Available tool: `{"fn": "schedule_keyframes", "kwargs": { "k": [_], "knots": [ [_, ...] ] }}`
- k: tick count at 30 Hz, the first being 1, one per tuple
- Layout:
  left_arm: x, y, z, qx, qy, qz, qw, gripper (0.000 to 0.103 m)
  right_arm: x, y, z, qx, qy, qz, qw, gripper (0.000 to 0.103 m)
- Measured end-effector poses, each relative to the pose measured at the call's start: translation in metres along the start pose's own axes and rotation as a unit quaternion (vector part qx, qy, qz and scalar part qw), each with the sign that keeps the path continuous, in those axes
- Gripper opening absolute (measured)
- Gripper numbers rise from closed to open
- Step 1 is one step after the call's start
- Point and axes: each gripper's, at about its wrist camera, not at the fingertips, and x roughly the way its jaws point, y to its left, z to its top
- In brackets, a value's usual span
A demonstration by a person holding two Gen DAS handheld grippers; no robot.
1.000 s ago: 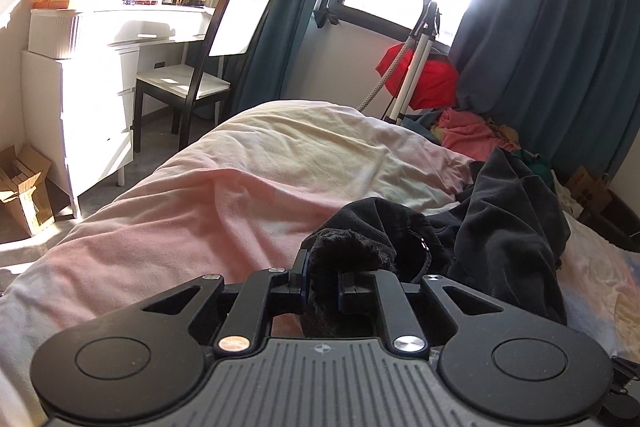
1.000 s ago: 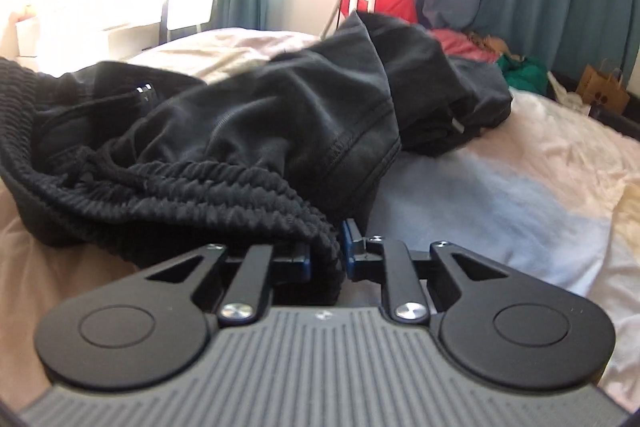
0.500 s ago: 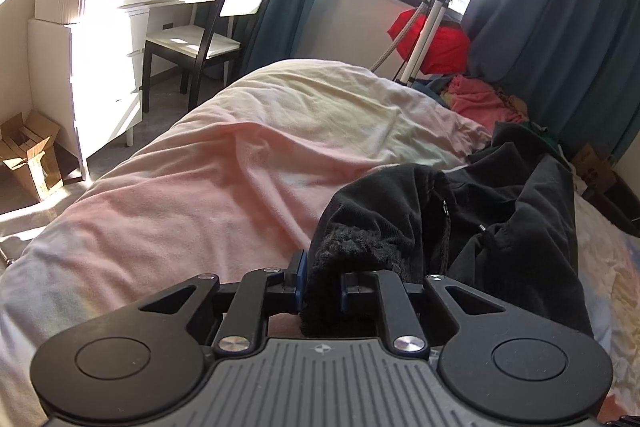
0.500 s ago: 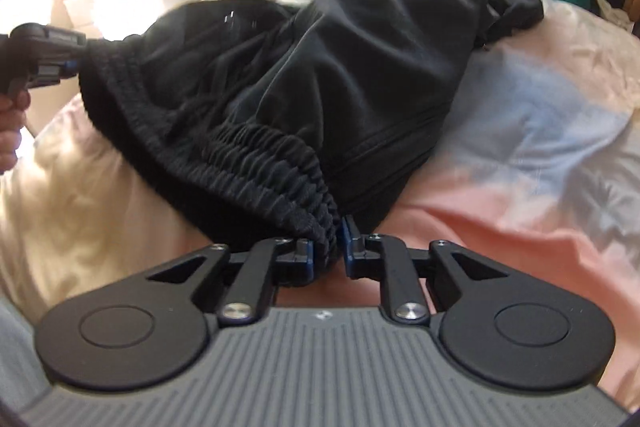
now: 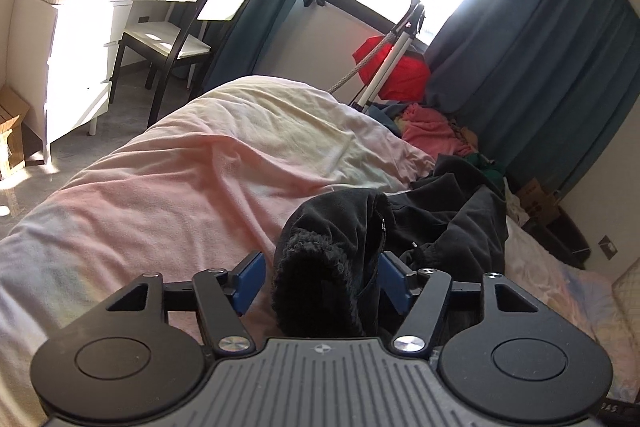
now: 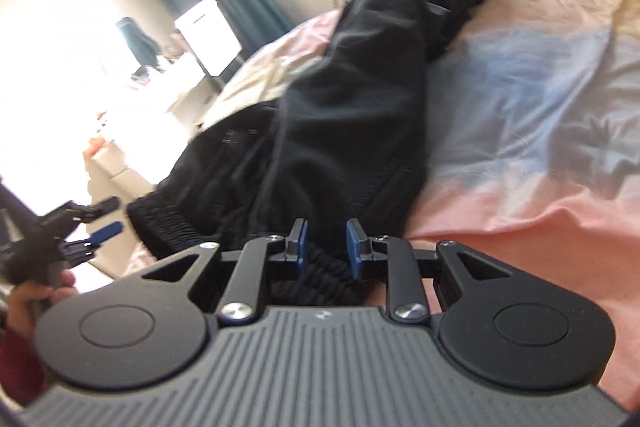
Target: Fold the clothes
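Note:
Black trousers with a ribbed elastic waistband (image 6: 352,131) lie along the pink and white duvet (image 6: 540,131). My left gripper (image 5: 322,277) is open, its blue pads wide apart with a bunched end of the waistband (image 5: 320,287) between them, untouched by the pads. My right gripper (image 6: 326,249) is open too, with the waistband lying between its blue pads. The left gripper also shows at the left of the right wrist view (image 6: 90,229), open, held by a hand.
A white dresser (image 5: 60,39) and a chair (image 5: 192,35) stand left of the bed. A red bag (image 5: 394,69), a tripod (image 5: 384,75) and a heap of coloured clothes (image 5: 432,131) lie under the window by the blue curtains. Bare duvet (image 5: 180,187) stretches left of the trousers.
Both grippers were shut on the waistband; both have now opened and let it go. The trousers have come down flatter on the bed, and the right view has swung and tilted.

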Motion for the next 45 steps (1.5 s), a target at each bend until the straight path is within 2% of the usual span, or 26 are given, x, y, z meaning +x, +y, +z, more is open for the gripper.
{"fn": "schedule_keyframes", "kwargs": {
  "k": [2,4,7,9,12,15,16,19,21,23,27,29,31,33,35,37,38,39,41,43,45],
  "knots": [
    [0.009,0.0,0.0,-0.007,-0.003,-0.004,1.0,0.076,0.009,-0.009,-0.002,0.038,0.004,-0.002,0.999,0.025],
    [0.02,-0.002,0.0,-0.002,-0.006,-0.006,1.0,0.078,0.012,-0.018,-0.003,0.082,-0.006,0.034,0.996,0.025],
    [0.038,-0.001,0.001,0.001,-0.007,-0.007,0.9999,0.078,0.015,-0.029,-0.004,0.146,-0.033,0.085,0.985,0.027],
    [0.052,0.001,0.0,0.002,-0.002,0.006,1.0,0.078,0.017,-0.03,-0.003,0.151,-0.041,0.078,0.985,0.044],
    [0.072,0.005,-0.004,-0.003,0.016,0.029,0.9994,0.073,0.025,-0.027,-0.005,0.13,-0.035,0.04,0.99,0.056],
    [0.085,0.012,-0.01,-0.02,0.051,0.055,0.997,0.07,0.042,-0.029,-0.009,0.121,0.01,0.001,0.993,0.064],
    [0.089,0.015,-0.013,-0.026,0.064,0.065,0.9955,0.067,0.048,-0.032,-0.012,0.128,0.029,-0.003,0.991,0.066],
    [0.09,0.023,-0.017,-0.057,0.075,0.065,0.9934,0.044,0.051,-0.046,-0.018,0.194,0.055,0.046,0.978,0.067],
    [0.087,0.028,-0.016,-0.077,0.076,0.054,0.9926,0.038,0.045,-0.053,-0.02,0.238,0.053,0.09,0.966,0.071],
    [0.086,0.028,-0.015,-0.079,0.073,0.051,0.9929,0.026,0.04,-0.056,-0.019,0.253,0.055,0.104,0.96,0.071],
    [0.085,0.027,-0.014,-0.085,0.065,0.042,0.9934,0.02,0.053,-0.066,-0.03,0.284,0.112,0.085,0.949,0.07],
    [0.084,0.026,-0.013,-0.088,0.056,0.038,0.9938,0.019,0.056,-0.065,-0.032,0.288,0.115,0.103,0.945,0.072],
    [0.082,0.025,-0.012,-0.092,0.046,0.034,0.9941,0.018,0.052,-0.062,-0.029,0.293,0.096,0.135,0.942,0.075],
    [0.077,0.025,-0.01,-0.092,0.037,0.028,0.9947,0.018,0.049,-0.057,-0.025,0.276,0.074,0.158,0.945,0.074],
    [0.075,0.023,-0.008,-0.089,0.03,0.025,0.9953,0.017,0.053,-0.051,-0.025,0.249,0.076,0.135,0.956,0.071],
    [0.073,0.019,-0.005,-0.079,0.02,0.03,0.9962,0.017,0.059,-0.05,-0.032,0.242,0.084,0.105,0.961,0.055],
    [0.074,0.017,-0.001,-0.07,0.016,0.035,0.9968,0.017,0.061,-0.05,-0.037,0.242,0.088,0.09,0.962,0.039],
    [0.074,0.014,0.005,-0.063,0.013,0.038,0.9972,0.017,0.061,-0.05,-0.04,0.247,0.085,0.089,0.961,0.027],
    [0.076,0.01,0.022,-0.074,0.011,0.039,0.9964,0.016,0.053,-0.041,-0.042,0.251,0.064,0.119,0.958,0.026],
    [0.078,0.003,0.054,-0.079,0.003,0.036,0.9962,0.016,0.048,-0.024,-0.041,0.244,0.05,0.153,0.956,0.025],
    [0.081,-0.008,0.09,-0.059,-0.014,0.044,0.9972,0.016,0.049,-0.003,-0.042,0.24,0.042,0.189,0.951,0.023]
  ]
}}
